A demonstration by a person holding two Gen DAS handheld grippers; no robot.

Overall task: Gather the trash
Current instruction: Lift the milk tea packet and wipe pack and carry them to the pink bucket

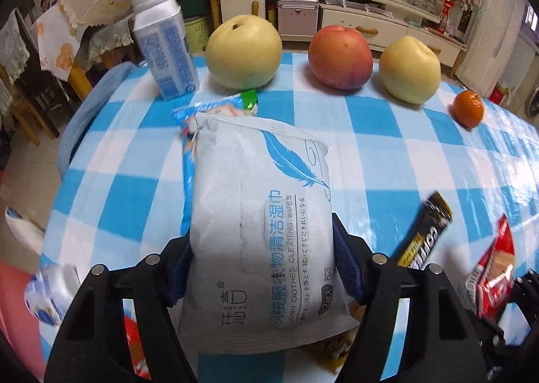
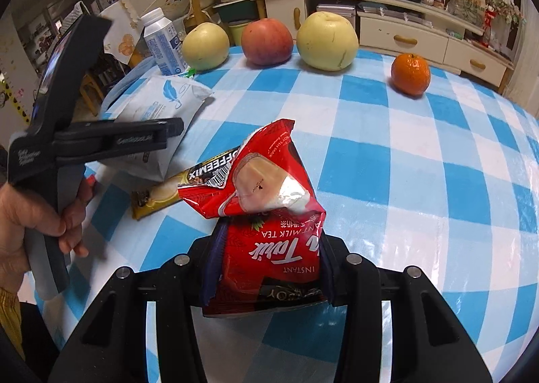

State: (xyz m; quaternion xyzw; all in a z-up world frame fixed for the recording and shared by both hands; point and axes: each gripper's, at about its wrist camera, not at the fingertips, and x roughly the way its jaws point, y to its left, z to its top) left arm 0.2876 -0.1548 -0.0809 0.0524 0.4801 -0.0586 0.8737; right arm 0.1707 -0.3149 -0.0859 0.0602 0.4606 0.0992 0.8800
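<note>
Grey wipes pack (image 1: 259, 214) pinched between left fingers (image 1: 347, 261), red sachet (image 2: 266, 241) between right fingers (image 2: 328, 268)

Open tablecloth (image 2: 387, 160) before fruit row (image 2: 269, 40)

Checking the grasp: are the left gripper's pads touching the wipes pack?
Touching: the left wrist view shows both pads of the left gripper pressed against the wipes pack's sides.

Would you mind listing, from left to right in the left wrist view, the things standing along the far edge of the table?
White and blue carton → yellow pear → red apple → second yellow pear → small orange.
</note>
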